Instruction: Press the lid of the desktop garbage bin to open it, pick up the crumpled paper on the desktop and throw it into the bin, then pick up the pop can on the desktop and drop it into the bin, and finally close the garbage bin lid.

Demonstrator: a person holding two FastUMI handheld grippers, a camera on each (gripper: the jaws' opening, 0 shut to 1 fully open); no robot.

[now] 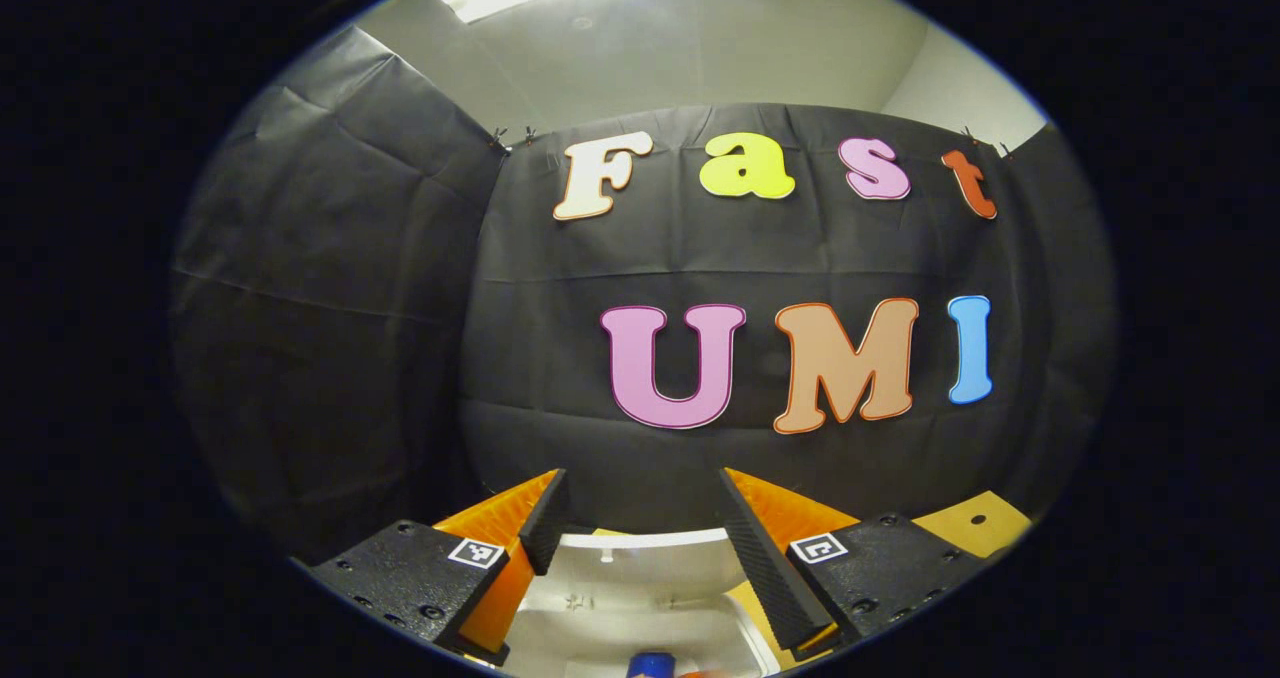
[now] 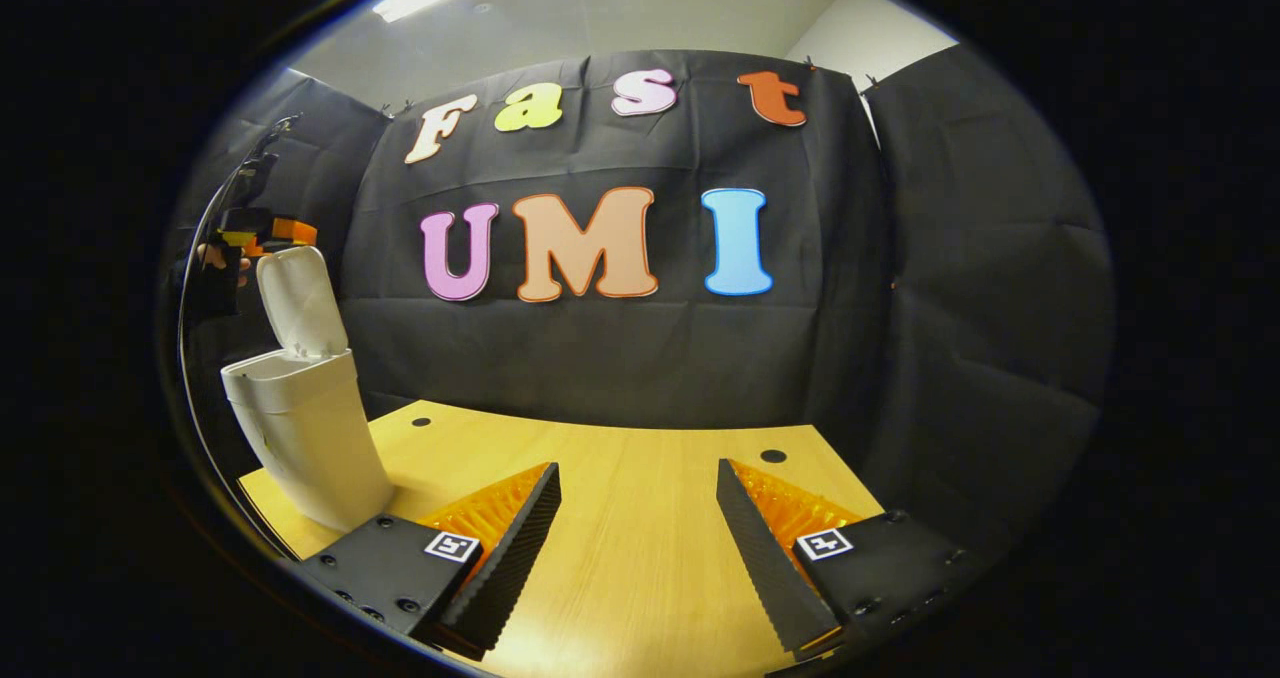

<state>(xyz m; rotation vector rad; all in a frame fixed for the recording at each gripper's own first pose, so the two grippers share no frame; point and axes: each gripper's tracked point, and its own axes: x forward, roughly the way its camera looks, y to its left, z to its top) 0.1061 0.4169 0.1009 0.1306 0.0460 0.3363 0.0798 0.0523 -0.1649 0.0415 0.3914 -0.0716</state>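
White garbage bin [image 2: 305,438], lid [image 2: 300,303] raised, on wooden desktop [image 2: 640,518]. Left gripper [image 1: 640,528] above bin, fingers apart; right gripper [image 2: 635,528] likewise spread, empty.

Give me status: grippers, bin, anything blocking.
Left gripper open above bin. Right gripper open over table. Lid up. Nothing blocking.

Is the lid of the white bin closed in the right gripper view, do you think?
No, the lid stands raised above the open top of the bin on the table.
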